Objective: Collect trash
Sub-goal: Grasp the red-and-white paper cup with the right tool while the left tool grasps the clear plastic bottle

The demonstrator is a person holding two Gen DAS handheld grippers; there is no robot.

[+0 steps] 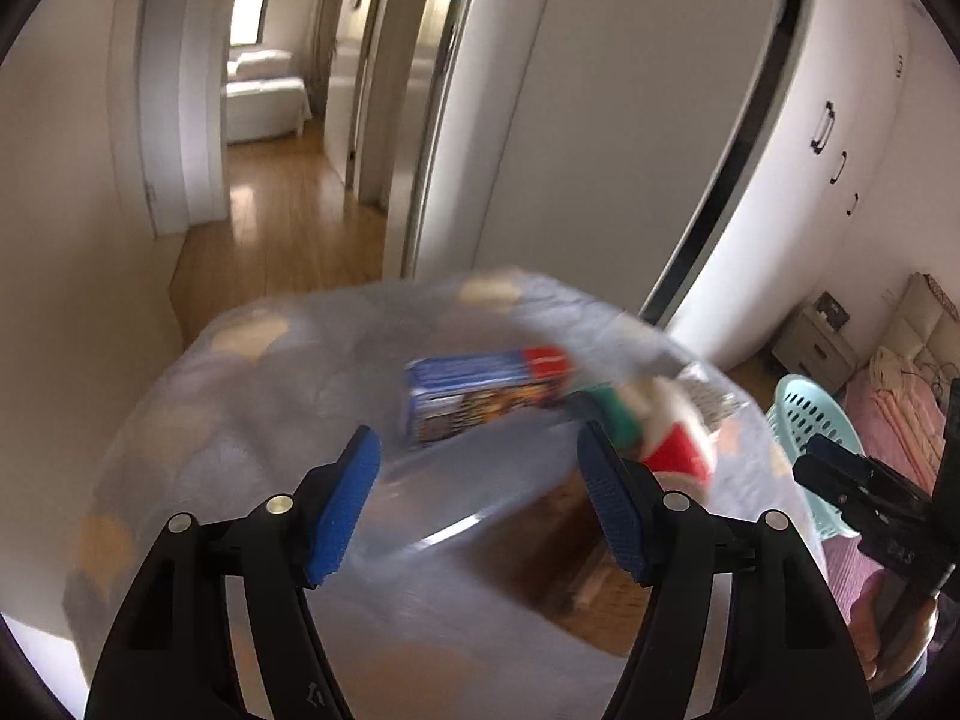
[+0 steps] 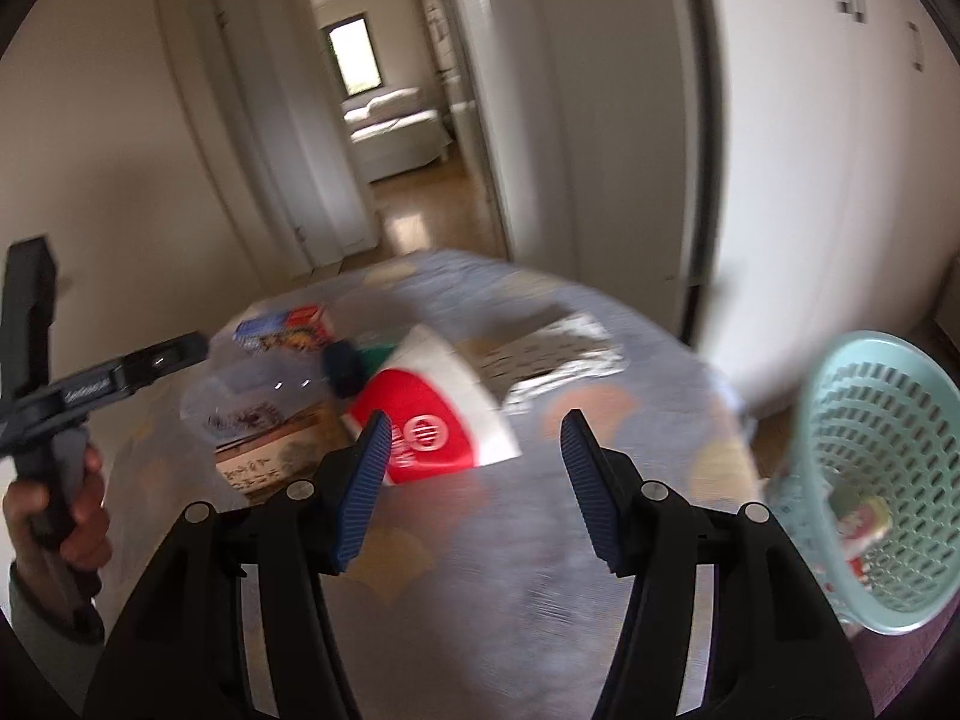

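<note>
On a table under a pale blue cloth point(image 2: 540, 540) lies a heap of trash. It holds a red and white paper cup point(image 2: 444, 414) on its side, a blue carton point(image 2: 288, 324), a clear plastic tub point(image 2: 252, 396) and a crumpled foil wrapper point(image 2: 558, 354). My left gripper point(image 1: 480, 510) hangs open over the clear tub point(image 1: 456, 498), just short of the blue carton point(image 1: 480, 396), with the cup point(image 1: 678, 444) beside its right finger. My right gripper point(image 2: 474, 480) is open with nothing between its pads, and the cup lies just beyond its left finger. Both views are motion-blurred.
A mint-green plastic basket point(image 2: 870, 480) stands at the table's right with a small red and white item point(image 2: 858, 522) inside. A brown box point(image 2: 276, 456) lies under the tub. A hand point(image 2: 60, 516) grips the other tool's handle at left. Doorways and a white wardrobe point(image 1: 840, 120) stand behind.
</note>
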